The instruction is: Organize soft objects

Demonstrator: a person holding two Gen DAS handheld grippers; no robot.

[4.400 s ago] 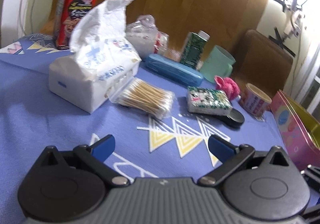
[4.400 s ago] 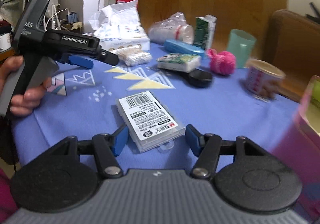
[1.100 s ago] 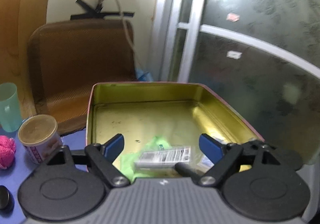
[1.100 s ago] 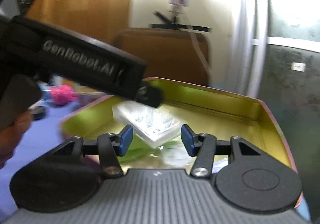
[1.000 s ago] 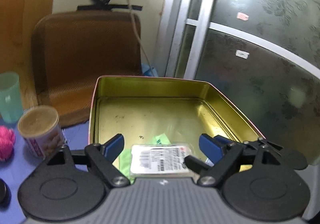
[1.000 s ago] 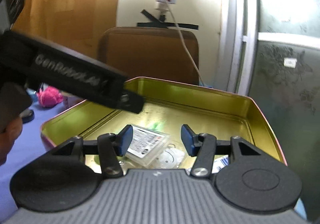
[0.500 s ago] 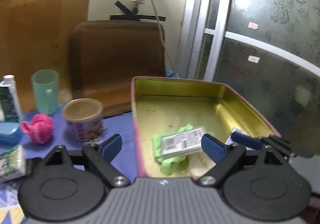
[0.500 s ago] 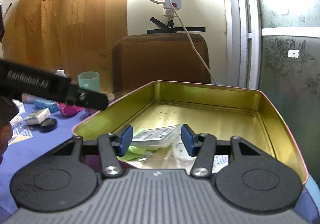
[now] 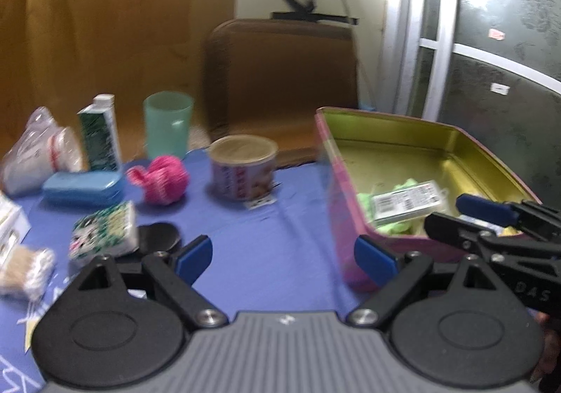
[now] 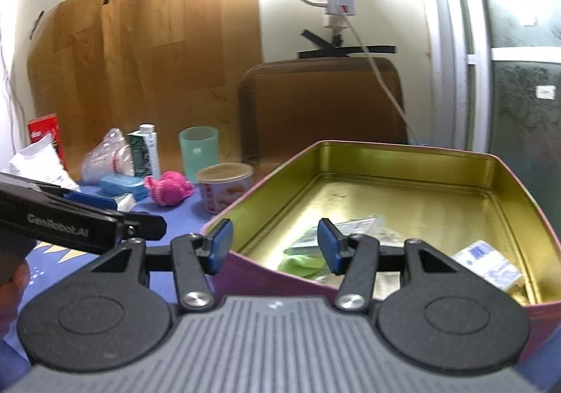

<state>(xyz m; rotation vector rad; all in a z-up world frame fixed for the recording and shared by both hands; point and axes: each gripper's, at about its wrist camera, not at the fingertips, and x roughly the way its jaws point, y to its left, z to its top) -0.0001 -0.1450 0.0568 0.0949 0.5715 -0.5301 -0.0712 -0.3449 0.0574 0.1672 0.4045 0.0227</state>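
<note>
A pink tin with a gold inside (image 9: 403, 147) (image 10: 403, 189) stands at the table's right end. In it lie a clear plastic labelled case (image 9: 406, 205) (image 10: 354, 230) on a green cloth (image 9: 396, 228) (image 10: 301, 263) and a small blue-white pack (image 10: 485, 265). A pink knitted ball (image 9: 159, 180) (image 10: 170, 193) sits on the blue cloth. My left gripper (image 9: 282, 254) is open and empty over the cloth, left of the tin. My right gripper (image 10: 275, 245) is open and empty above the tin's near rim.
On the blue tablecloth (image 9: 266, 228) stand a paper-lidded cup (image 9: 243, 166), a teal cup (image 9: 168, 128), a green carton (image 9: 100, 137), a blue case (image 9: 82, 187), a patterned tissue pack (image 9: 105, 231), a black round lid (image 9: 157, 237) and cotton swabs (image 9: 24, 270). A brown chair (image 9: 280, 84) stands behind.
The right gripper carried the clear case from the table into the tin, let it go and drew back. The left gripper has swung left, back toward the table's objects.
</note>
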